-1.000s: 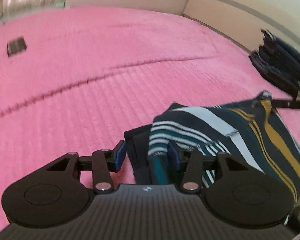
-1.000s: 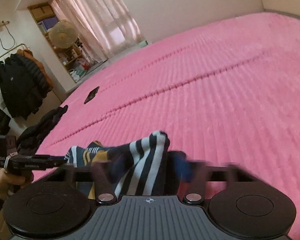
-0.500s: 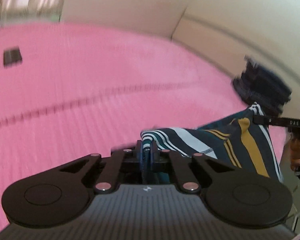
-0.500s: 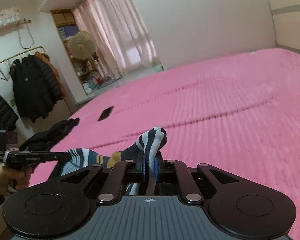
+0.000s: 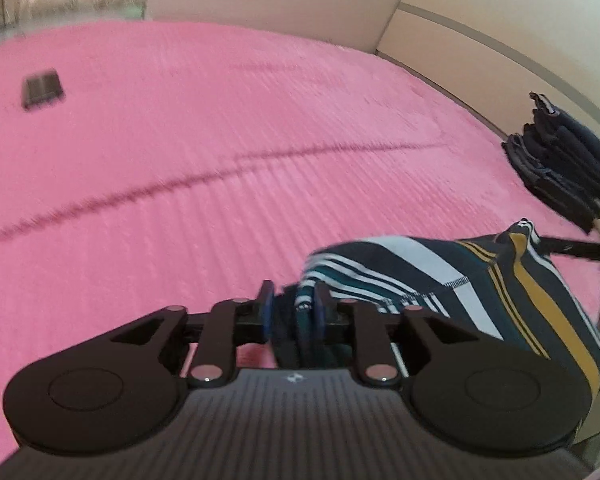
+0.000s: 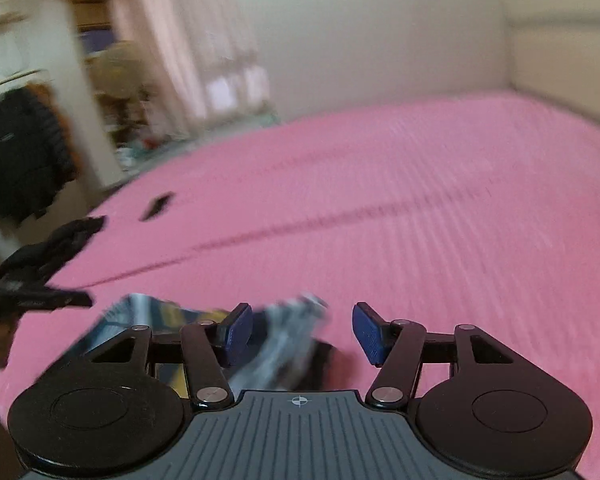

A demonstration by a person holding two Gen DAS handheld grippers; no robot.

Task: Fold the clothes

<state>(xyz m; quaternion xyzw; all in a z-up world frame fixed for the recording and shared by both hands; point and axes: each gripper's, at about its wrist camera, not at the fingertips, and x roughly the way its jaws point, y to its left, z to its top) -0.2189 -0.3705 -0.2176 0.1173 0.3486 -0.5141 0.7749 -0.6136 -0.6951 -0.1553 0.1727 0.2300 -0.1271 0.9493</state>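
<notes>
A striped garment [image 5: 452, 280], dark with white, teal and mustard bands, hangs over the near edge of the pink bed [image 5: 220, 140]. My left gripper [image 5: 294, 310] has its jaws partly apart, with a bunched corner of the garment between the blue pads. In the right wrist view the garment [image 6: 284, 344] is blurred and lies between the wide-open jaws of my right gripper [image 6: 300, 332]; neither pad touches it. The right gripper's finger shows at the far right of the left wrist view [image 5: 572, 246], by the garment's other corner.
A stack of folded dark clothes [image 5: 560, 164] sits at the bed's right side by the headboard. A dark phone-like slab [image 5: 42, 88] lies far left on the bed. A dark garment [image 6: 56, 240] lies at the bed's left edge. Coats hang on a rack [image 6: 20, 152].
Both grippers were shut on the garment half a second ago. Now the right jaws are wide open and the left jaws have parted somewhat. Both views have dropped toward the bed.
</notes>
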